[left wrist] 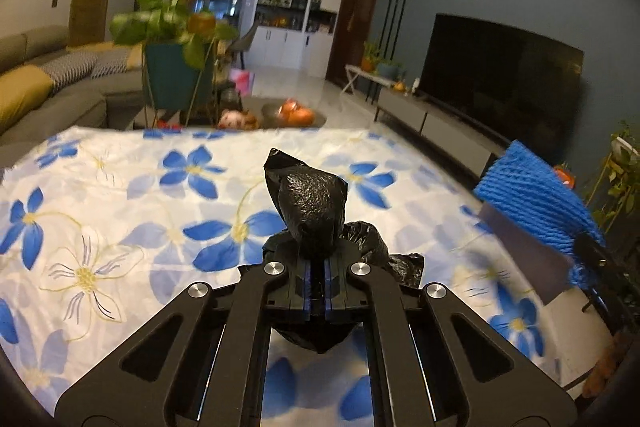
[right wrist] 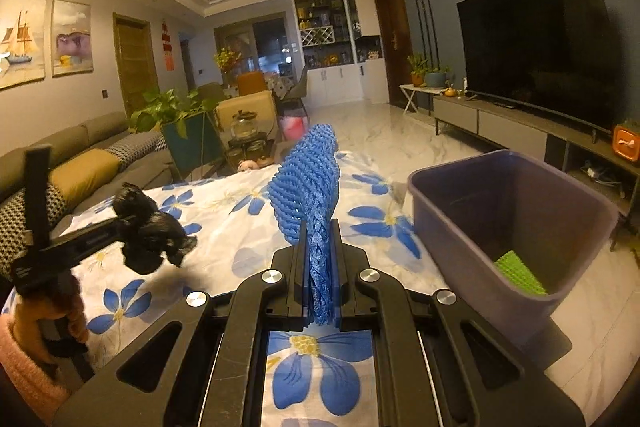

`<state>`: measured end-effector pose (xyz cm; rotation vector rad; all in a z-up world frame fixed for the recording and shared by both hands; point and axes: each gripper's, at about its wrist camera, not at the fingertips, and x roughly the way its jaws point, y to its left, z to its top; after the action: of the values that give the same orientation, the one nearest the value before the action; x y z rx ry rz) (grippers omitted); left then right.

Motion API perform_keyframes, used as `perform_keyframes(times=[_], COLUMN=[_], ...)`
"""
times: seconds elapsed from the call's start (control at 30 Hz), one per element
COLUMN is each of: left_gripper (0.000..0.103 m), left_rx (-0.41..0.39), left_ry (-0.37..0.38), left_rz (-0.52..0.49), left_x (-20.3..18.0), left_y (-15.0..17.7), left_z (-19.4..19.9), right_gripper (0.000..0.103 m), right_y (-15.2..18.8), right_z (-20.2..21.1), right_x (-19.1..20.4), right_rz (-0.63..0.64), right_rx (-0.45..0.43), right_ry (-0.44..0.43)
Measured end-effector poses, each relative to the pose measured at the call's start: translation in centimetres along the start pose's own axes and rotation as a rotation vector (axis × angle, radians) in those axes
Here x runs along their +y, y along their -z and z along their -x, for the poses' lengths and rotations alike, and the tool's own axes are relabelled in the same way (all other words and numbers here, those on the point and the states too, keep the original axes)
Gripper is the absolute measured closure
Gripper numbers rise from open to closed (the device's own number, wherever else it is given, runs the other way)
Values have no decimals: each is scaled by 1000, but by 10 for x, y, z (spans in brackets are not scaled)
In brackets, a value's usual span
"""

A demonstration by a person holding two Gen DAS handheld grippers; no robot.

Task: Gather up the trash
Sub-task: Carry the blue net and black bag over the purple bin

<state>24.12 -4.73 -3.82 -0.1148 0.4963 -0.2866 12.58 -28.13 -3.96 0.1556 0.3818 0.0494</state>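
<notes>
My left gripper [left wrist: 318,263] is shut on a crumpled black plastic bag [left wrist: 310,205] and holds it above the flowered tablecloth [left wrist: 120,211]. The bag also shows in the right wrist view [right wrist: 150,231], at the left. My right gripper [right wrist: 320,267] is shut on a blue foam net sleeve [right wrist: 308,183], held upright above the cloth. The sleeve shows at the right edge of the left wrist view [left wrist: 532,203]. A purple bin [right wrist: 472,227] stands on the cloth to the right of my right gripper, with a green foam net [right wrist: 518,271] inside it.
A sofa [right wrist: 92,155] lies at the left. A planter with leaves [left wrist: 176,67] and a low table with a teapot [right wrist: 244,127] stand beyond the cloth's far edge. A TV [right wrist: 540,47] on a low cabinet lines the right wall.
</notes>
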Motion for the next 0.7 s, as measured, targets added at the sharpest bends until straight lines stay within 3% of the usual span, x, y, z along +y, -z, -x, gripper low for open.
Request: perform_keyframes(times=[0.2, 0.7], left_gripper=[100, 99], left_rx=[-50, -77], left_ry=[36, 190], left_rz=[-70, -189], left_x=[-45, -162], left_y=[-11, -28], left_z=[25, 18], right_gripper=[94, 94], right_y=[-4, -19], right_z=[18, 46], right_x=[-10, -67], right_rz=[-6, -37], right_rx=[-24, -86], right_ry=[50, 228])
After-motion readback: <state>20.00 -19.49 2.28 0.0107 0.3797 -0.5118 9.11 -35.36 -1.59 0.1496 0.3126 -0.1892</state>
